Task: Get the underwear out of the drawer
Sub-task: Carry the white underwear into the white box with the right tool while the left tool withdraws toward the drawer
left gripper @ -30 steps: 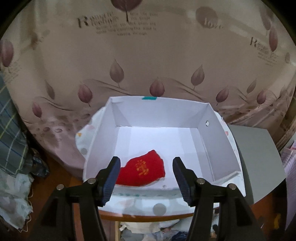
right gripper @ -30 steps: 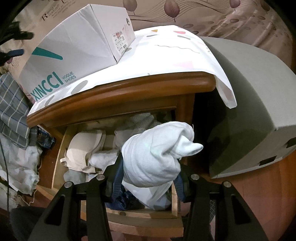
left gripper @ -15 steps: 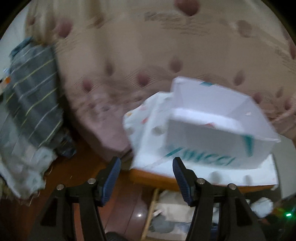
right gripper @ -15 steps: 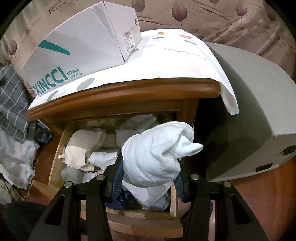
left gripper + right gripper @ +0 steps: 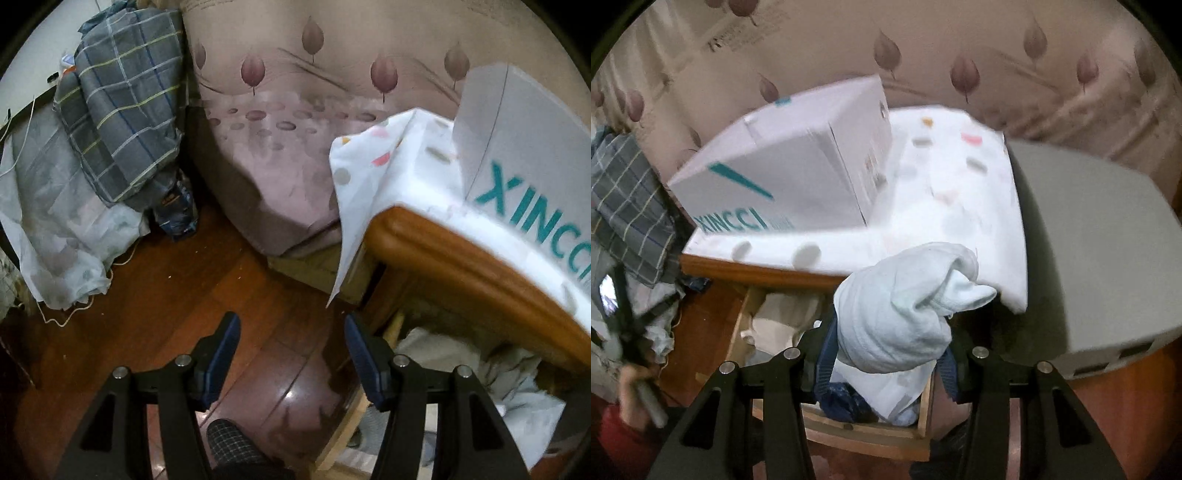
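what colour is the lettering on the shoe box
Teal, on a white shoe box; the left wrist view shows it best.

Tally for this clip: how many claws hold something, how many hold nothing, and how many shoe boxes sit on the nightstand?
Claws holding something: 1, right claw shut on the white underwear
Claws holding nothing: 1, left claw
Shoe boxes: 1, the shoe box
Total: 3

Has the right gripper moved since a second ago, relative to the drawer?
Yes. The right gripper, shut on the white underwear, has risen: the open drawer sits lower in its view, and the shoe box too.
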Demonstrator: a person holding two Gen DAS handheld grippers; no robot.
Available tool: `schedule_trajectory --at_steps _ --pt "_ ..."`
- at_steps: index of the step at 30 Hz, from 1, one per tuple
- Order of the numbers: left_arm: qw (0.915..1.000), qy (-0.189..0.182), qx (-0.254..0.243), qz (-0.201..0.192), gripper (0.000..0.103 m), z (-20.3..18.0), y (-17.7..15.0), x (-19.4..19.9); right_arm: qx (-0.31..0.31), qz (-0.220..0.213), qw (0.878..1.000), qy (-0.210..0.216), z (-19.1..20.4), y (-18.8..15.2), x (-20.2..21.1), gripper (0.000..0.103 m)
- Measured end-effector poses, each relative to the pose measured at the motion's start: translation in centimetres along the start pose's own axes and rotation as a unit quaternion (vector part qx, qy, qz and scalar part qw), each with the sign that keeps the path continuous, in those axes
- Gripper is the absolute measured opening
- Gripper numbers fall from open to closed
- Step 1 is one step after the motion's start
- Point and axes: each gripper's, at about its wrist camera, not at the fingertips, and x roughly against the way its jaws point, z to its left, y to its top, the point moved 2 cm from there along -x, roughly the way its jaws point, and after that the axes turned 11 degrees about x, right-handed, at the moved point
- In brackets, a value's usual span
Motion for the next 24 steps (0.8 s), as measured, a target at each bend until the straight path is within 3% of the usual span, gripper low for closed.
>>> schedule_trajectory --at_steps 7,13,18,24 --pt "0.9999 0.009 0.007 -0.006 0.06 0.5 0.2 -0.3 0.036 -0.048 0.998 -0.005 1.4 7.7 3.6 0.044" --pt "0.9999 0.008 0.004 -0.006 0.06 0.1 0.2 -0.2 0.048 -0.075 0.996 0.003 3.5 15.3 3.2 0.044" --pt "0.9998 0.009 0.017 -0.005 0.06 0.6 0.5 -0.4 0.068 -0.047 0.997 0.0 5.7 19.5 -1.1 0.045" --pt "0.9996 0.007 0.029 -0.001 0.06 1.1 1.0 -0.6 0.077 0.017 0.997 0.001 7.0 20.0 -7.6 0.046"
